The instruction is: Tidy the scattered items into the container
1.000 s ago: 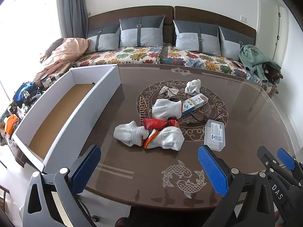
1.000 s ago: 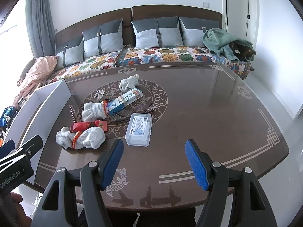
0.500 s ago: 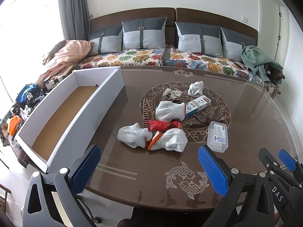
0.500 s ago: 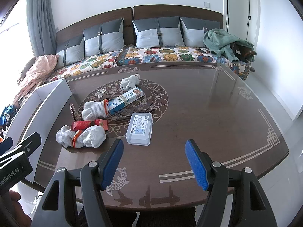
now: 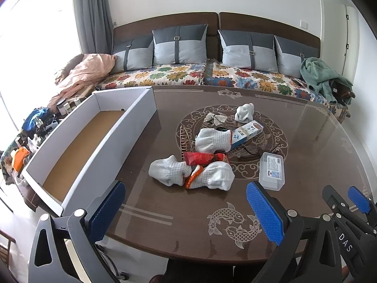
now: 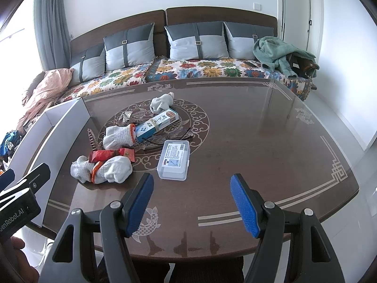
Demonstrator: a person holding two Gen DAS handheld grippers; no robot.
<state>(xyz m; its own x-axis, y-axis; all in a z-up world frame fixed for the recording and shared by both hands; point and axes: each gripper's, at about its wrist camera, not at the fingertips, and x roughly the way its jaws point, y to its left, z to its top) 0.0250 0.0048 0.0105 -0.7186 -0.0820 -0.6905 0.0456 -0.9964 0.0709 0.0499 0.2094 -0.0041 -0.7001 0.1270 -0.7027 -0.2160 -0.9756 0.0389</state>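
Left wrist view: the container (image 5: 89, 141) sits empty at the surface's left edge, items (image 5: 207, 146) heaped mid-surface, probably untouched. Left tool (image 5: 186, 214) and right tool (image 6: 192, 204), both spread, hover at the near edge; next, reach in.

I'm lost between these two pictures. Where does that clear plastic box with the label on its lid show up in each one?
Left wrist view: the clear plastic box lies right of centre, just beyond the right blue pad.
Right wrist view: the clear plastic box lies near the centre, right of the white gloves.
Shared landmark: the blue and white carton, behind the box in both.
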